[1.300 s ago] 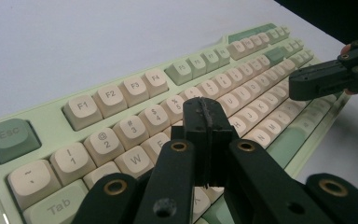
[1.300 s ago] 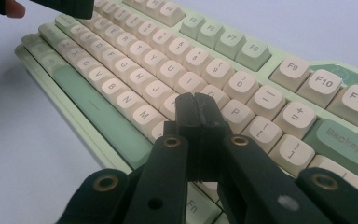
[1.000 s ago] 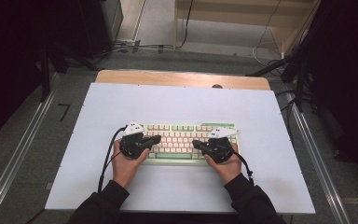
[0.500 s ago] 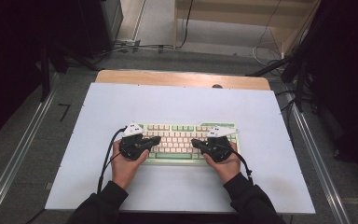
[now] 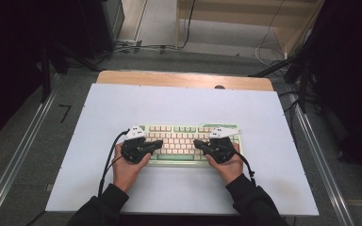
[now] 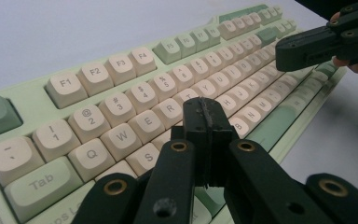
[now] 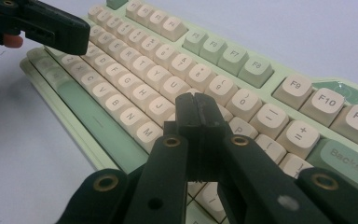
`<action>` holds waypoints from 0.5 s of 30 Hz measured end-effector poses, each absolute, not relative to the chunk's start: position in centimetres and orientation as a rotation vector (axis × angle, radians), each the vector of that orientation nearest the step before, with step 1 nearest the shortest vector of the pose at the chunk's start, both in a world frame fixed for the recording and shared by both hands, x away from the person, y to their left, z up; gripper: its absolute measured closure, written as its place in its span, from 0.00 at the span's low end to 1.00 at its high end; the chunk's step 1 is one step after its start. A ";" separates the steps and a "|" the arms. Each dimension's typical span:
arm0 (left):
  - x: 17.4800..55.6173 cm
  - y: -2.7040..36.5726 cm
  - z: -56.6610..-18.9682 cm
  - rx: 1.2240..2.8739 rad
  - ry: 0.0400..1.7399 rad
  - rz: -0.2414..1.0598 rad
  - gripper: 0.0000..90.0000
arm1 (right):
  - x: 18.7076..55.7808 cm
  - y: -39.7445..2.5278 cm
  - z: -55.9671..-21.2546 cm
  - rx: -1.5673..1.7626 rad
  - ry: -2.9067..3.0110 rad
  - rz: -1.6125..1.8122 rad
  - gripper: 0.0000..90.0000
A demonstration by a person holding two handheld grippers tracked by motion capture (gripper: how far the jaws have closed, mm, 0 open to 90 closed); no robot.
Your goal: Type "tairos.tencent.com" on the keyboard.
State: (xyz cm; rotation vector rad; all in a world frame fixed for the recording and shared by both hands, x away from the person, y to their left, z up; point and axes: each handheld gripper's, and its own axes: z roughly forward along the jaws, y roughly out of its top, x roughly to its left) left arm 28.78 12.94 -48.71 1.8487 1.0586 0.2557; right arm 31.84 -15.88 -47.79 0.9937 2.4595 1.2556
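Observation:
A pale green keyboard [image 5: 184, 141] with cream keys lies on the white table, near the front middle. My left gripper [image 5: 156, 143] hovers over the keyboard's left half, shut with nothing in it. In the left gripper view its closed tip [image 6: 205, 116] sits above the keys around R, T and F. My right gripper [image 5: 199, 143] is over the right half, also shut and empty. In the right gripper view its tip [image 7: 196, 112] hangs near the J, K, I and O keys [image 7: 161, 105]. The two tips point toward each other.
The white table top [image 5: 184, 106] has open room behind and on both sides of the keyboard. A wooden strip [image 5: 184, 79] runs along its far edge. Cables [image 5: 108, 162] trail from each gripper past the person's wrists. Dark equipment and floor cables stand beyond the table.
Both grippers have stayed shut over the keyboard; the hands shifted only very slightly.

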 end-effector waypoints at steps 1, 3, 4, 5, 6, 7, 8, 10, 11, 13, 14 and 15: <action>28.8 12.9 -48.8 1.857 1.055 0.253 1.00 | 31.9 -15.9 -47.8 0.994 2.459 1.256 0.98; 28.8 12.7 -48.9 1.866 1.058 0.248 1.00 | 31.9 -15.9 -47.8 0.996 2.457 1.255 0.98; 28.8 12.7 -48.9 1.870 1.055 0.244 1.00 | 31.9 -15.9 -47.8 0.997 2.456 1.256 0.98; 28.8 12.6 -49.0 1.873 1.053 0.241 1.00 | 31.9 -15.9 -47.8 0.997 2.456 1.256 0.98; 28.8 12.5 -49.0 1.875 1.052 0.241 1.00 | 31.9 -15.9 -47.8 0.997 2.455 1.257 0.98; 28.7 12.5 -49.0 1.876 1.050 0.239 1.00 | 31.9 -15.9 -47.7 0.998 2.454 1.258 0.98; 28.7 12.5 -49.0 1.876 1.051 0.241 1.00 | 31.9 -15.9 -47.7 0.998 2.454 1.258 0.98; 28.7 12.4 -49.0 1.877 1.050 0.236 1.00 | 31.9 -15.9 -47.7 0.999 2.454 1.257 0.98; 28.7 12.4 -49.0 1.879 1.050 0.237 1.00 | 31.9 -15.9 -47.8 0.998 2.454 1.257 0.98; 28.8 12.4 -49.0 1.883 1.049 0.236 1.00 | 31.9 -15.8 -47.8 0.997 2.454 1.258 0.98; 28.8 12.4 -49.1 1.884 1.048 0.235 1.00 | 31.9 -15.8 -47.8 0.995 2.453 1.259 0.98; 28.8 12.4 -49.1 1.884 1.049 0.235 1.00 | 31.9 -15.8 -47.8 0.996 2.452 1.261 0.98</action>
